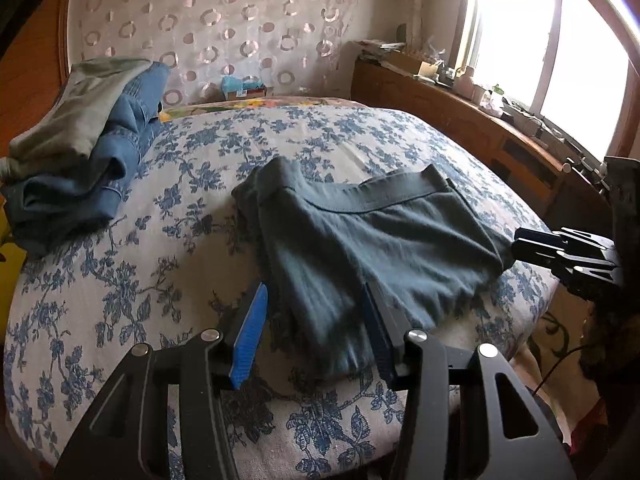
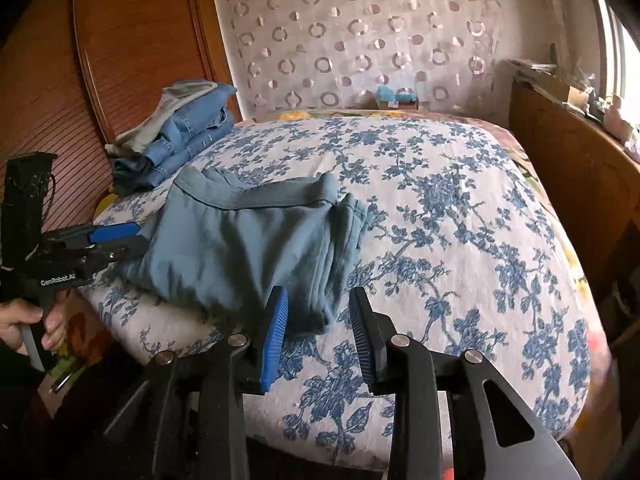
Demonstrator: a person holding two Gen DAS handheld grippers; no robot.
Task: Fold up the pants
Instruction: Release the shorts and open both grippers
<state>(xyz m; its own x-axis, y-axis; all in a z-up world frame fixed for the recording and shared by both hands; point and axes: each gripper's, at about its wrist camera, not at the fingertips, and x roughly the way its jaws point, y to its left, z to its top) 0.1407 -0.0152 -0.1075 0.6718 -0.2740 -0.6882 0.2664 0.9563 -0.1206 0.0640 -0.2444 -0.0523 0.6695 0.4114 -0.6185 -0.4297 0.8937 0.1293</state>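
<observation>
Grey-blue pants [image 1: 360,236] lie folded on the flowered bed, waistband to the far side; they also show in the right wrist view [image 2: 244,248]. My left gripper [image 1: 316,320] is open, its fingers astride the pants' near corner, right finger over the cloth. It shows from the side in the right wrist view [image 2: 132,238], at the pants' left edge. My right gripper [image 2: 318,320] is open, its fingers just in front of the pants' near right corner, not gripping it. In the left wrist view the right gripper [image 1: 524,240] sits at the pants' right edge.
A stack of folded jeans and a grey garment [image 1: 84,160] lies at the bed's far left, by the wooden wall [image 2: 80,80]. A cluttered wooden shelf [image 1: 480,120] runs under the window on the right. The flowered bedspread [image 2: 460,220] stretches to the right of the pants.
</observation>
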